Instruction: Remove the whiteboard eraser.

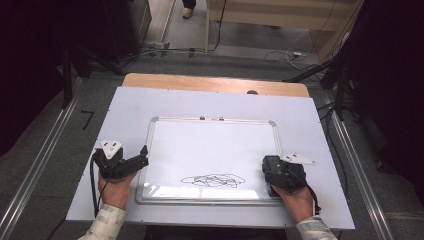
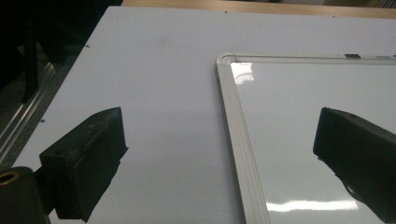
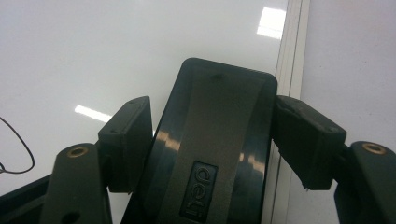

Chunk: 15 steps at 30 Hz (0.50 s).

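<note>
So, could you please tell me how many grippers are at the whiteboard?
2: the left gripper at the whiteboard's left edge, the right gripper clamping the black eraser by its right edge.

Held object: black rectangular plastic whiteboard eraser (image 3: pixel 215 140), embossed logo facing up.
Right gripper (image 3: pixel 212 140): both black jaws pressed against the eraser's long sides.
Surface: glossy white whiteboard (image 3: pixel 93 51) with silver metal frame (image 3: pixel 292 46).
Marking: thin black scribble (image 3: pixel 18 149), left edge.

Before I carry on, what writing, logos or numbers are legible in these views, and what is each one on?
"deli": raised logo on the black eraser held in the right claw, read in the right gripper view.
Black scribble on the whiteboard: tangled loops, no letters or numbers.
Two small dark tabs on the whiteboard's top frame: too small to read.
</note>
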Motion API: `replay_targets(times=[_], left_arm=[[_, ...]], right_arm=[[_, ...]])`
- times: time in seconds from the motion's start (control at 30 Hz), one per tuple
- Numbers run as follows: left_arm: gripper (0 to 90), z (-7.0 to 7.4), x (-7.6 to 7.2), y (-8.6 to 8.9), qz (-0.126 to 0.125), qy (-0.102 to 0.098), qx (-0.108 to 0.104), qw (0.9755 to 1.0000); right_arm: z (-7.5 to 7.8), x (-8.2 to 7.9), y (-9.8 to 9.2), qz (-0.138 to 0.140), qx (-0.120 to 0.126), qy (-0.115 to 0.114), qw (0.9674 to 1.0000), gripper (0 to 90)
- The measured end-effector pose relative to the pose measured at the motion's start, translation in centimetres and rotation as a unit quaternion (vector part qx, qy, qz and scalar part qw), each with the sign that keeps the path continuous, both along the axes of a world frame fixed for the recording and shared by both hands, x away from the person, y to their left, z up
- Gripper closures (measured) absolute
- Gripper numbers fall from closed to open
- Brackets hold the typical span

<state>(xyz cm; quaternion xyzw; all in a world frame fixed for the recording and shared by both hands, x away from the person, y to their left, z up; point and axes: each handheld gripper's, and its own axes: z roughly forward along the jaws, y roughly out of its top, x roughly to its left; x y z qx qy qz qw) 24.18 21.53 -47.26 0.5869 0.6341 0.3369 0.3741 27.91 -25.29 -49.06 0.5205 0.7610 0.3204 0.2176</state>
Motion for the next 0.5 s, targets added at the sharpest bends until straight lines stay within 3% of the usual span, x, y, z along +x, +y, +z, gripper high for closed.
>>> replay_targets(times=[0.5], left_arm=[[2.8, -0.03, 0.01, -0.04, 0.001, 0.002, -0.003, 1.0000]], right_arm=[[-0.22, 0.06, 0.02, 0.002, 0.002, 0.010, 0.9999, 28.0]])
